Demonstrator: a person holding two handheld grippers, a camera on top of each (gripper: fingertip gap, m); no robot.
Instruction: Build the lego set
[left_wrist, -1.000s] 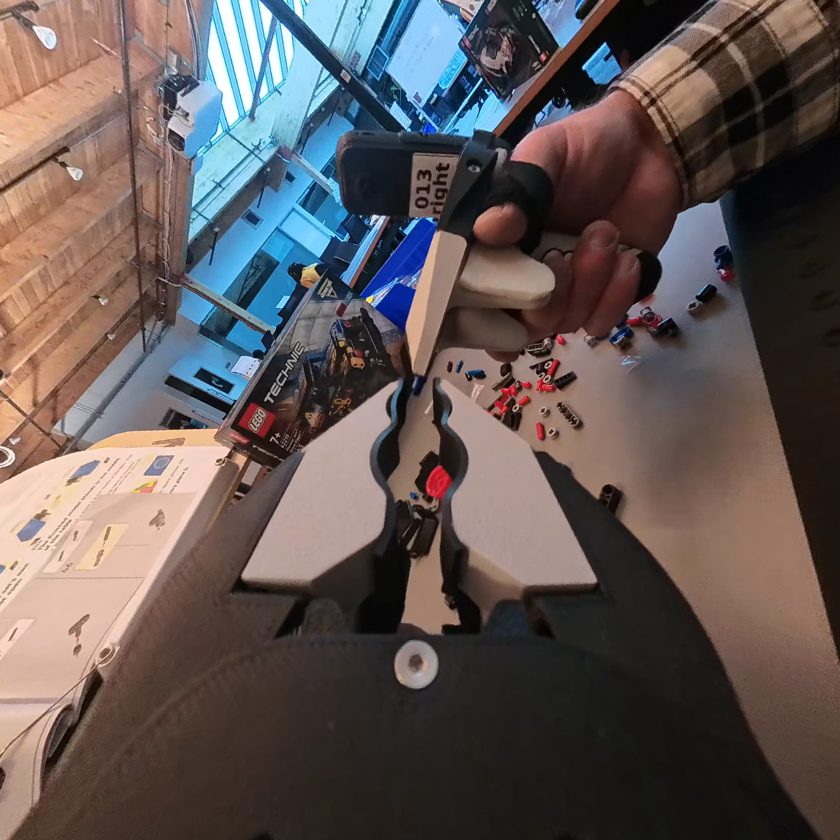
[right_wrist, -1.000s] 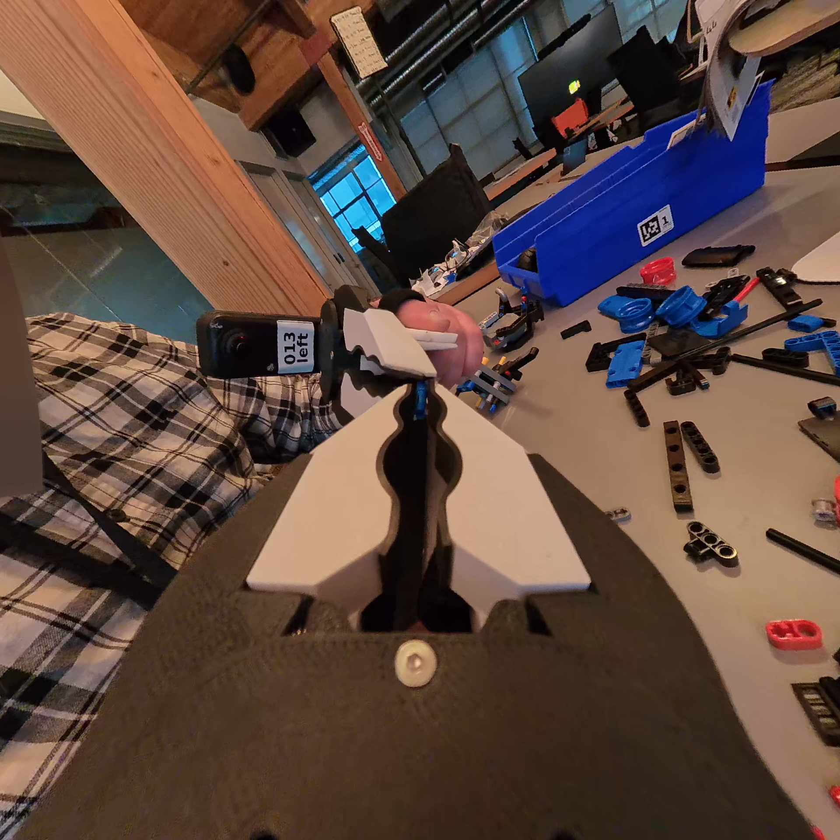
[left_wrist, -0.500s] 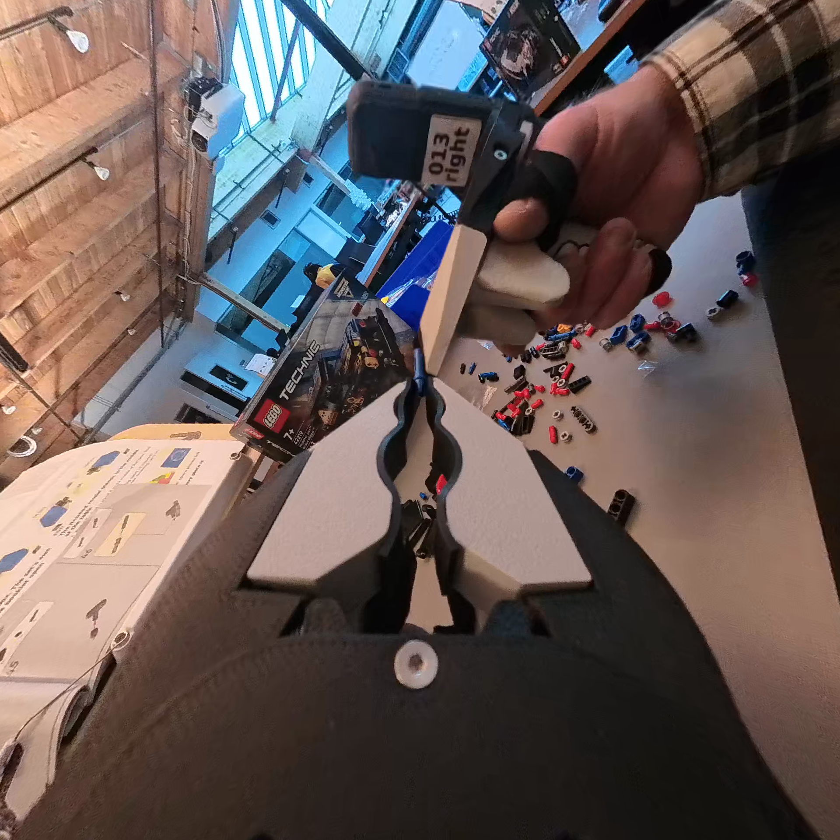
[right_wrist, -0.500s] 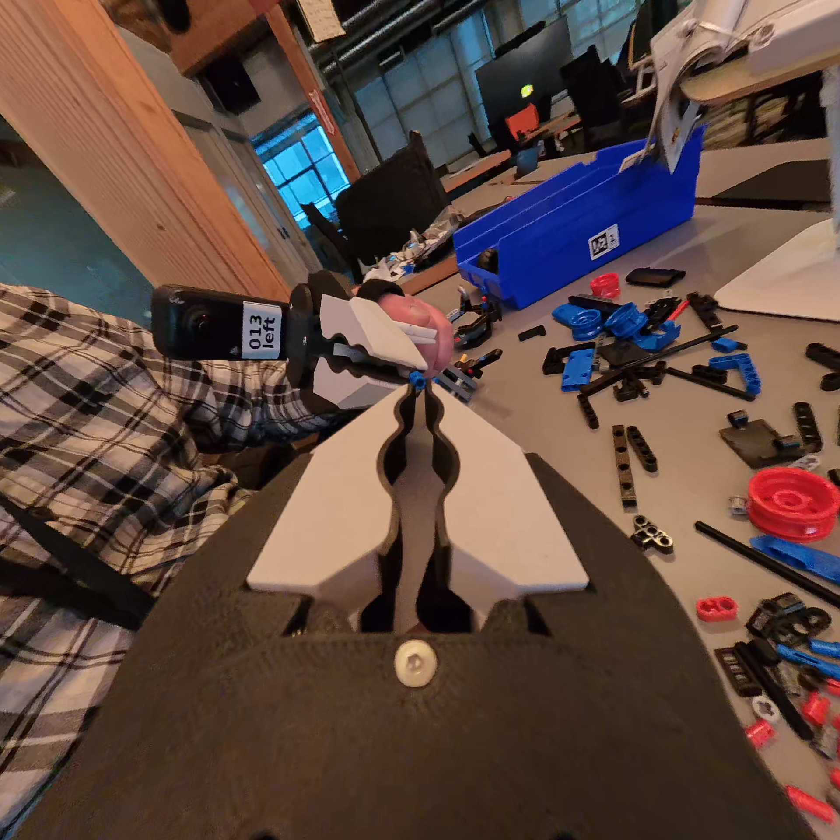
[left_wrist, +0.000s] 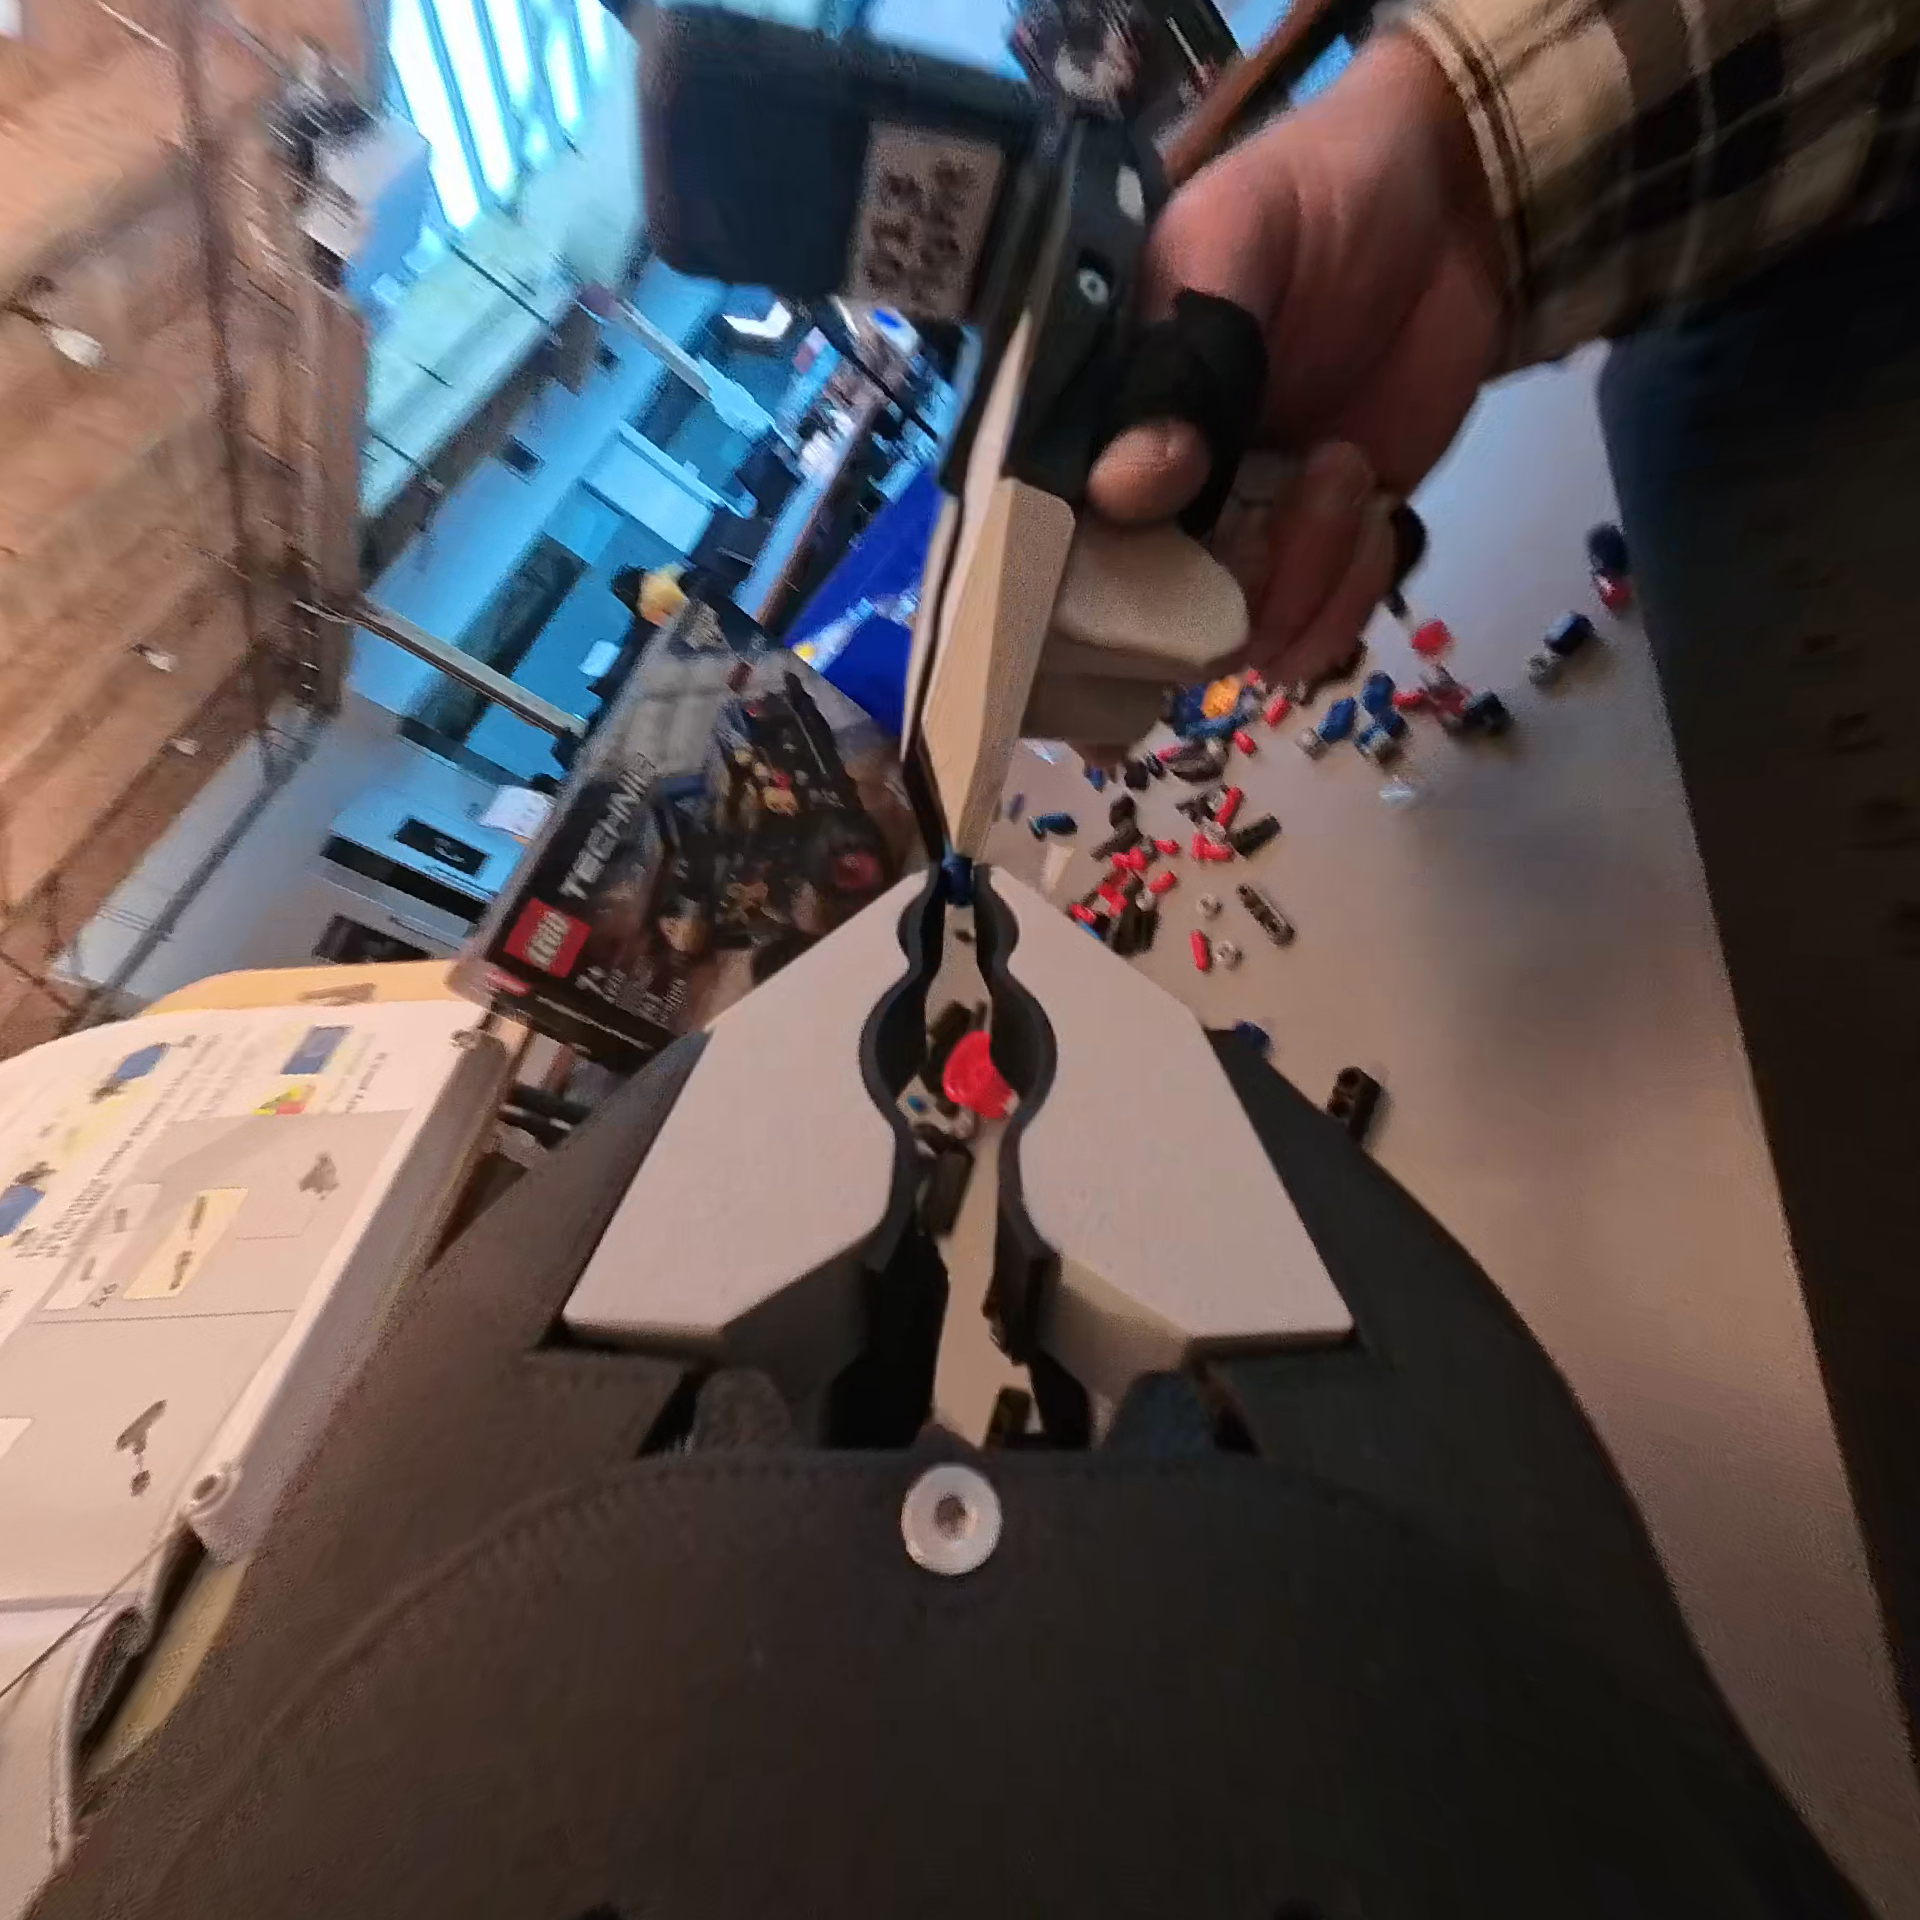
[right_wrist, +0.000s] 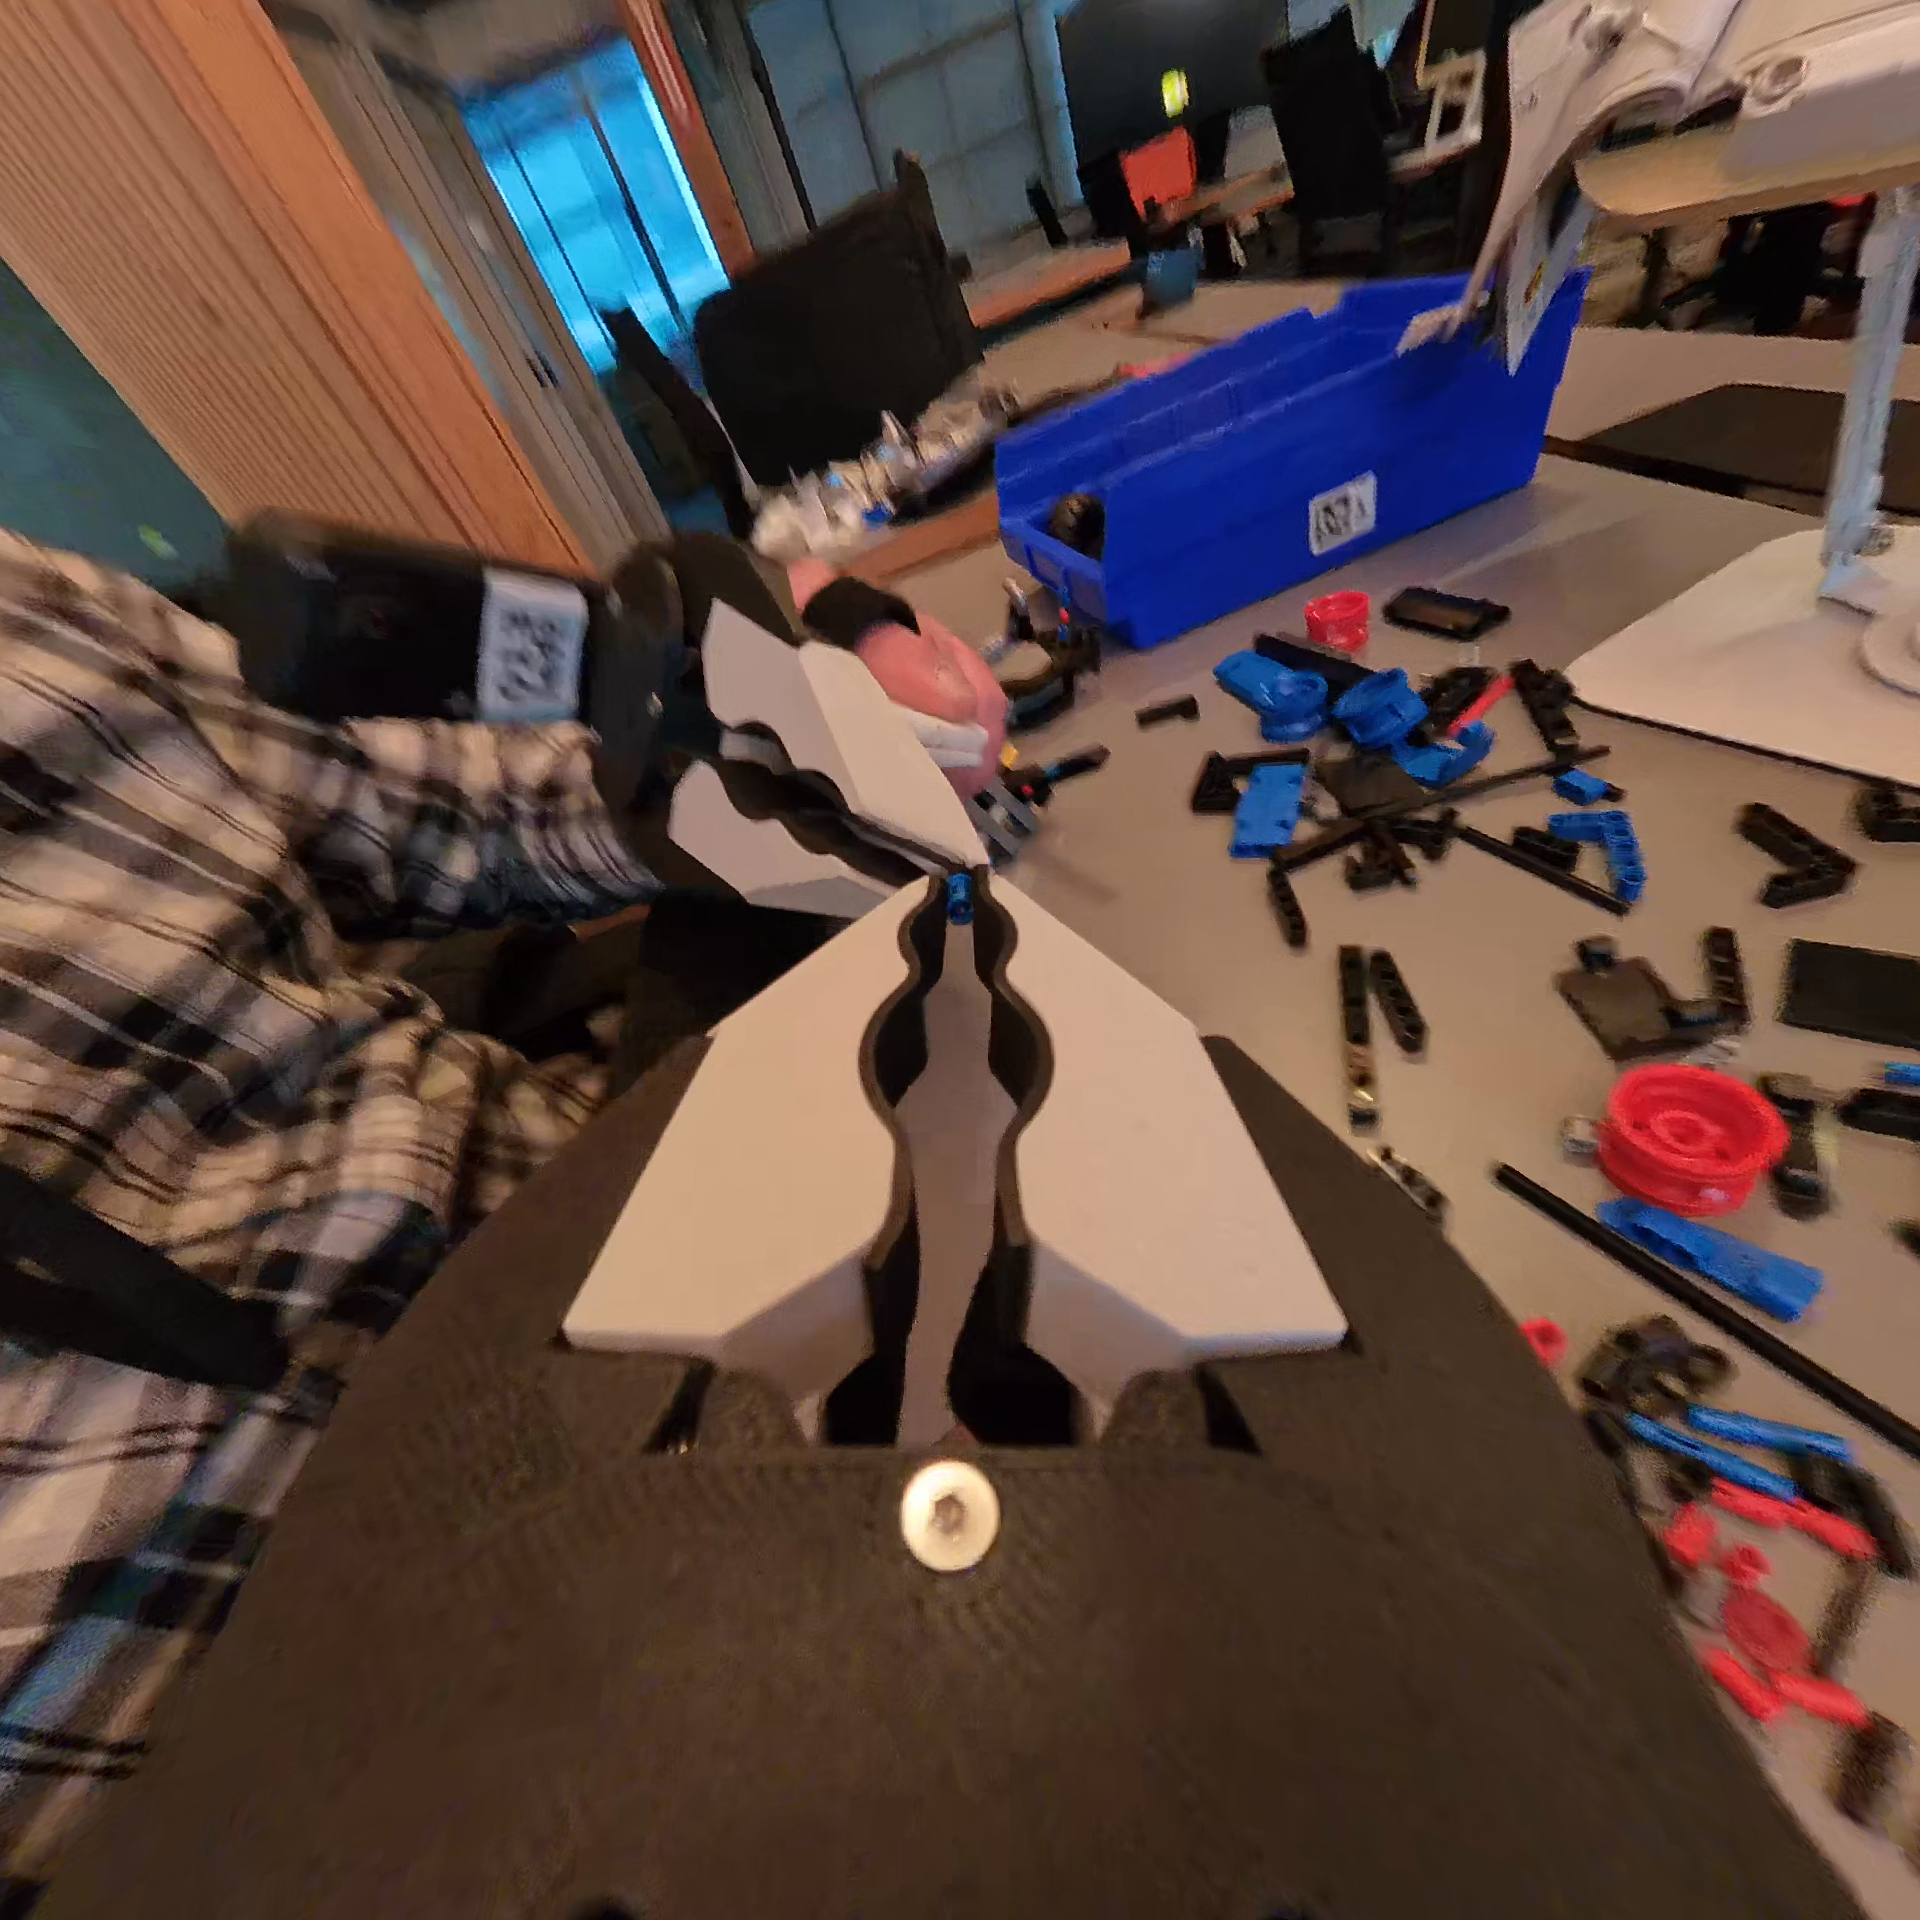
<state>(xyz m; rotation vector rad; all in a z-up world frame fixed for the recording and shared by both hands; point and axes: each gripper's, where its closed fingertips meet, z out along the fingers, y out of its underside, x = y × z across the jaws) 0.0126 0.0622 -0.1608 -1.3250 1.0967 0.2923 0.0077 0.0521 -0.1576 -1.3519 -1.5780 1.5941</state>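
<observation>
Desk (right_wrist: 1195, 914): strewn with loose lego parts (right_wrist: 1382, 769), bulk unbuilt.
Blue pin (right_wrist: 958, 896): pinched mid-air between both tips.
Left gripper (left_wrist: 956, 899), right gripper (right_wrist: 958, 902): jaws narrow, clamping pin.
Progress: early.

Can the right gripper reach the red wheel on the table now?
Probably not yet: the right gripper is shut on a blue pin, tip to tip with the left gripper. The red wheel lies unobstructed.
</observation>
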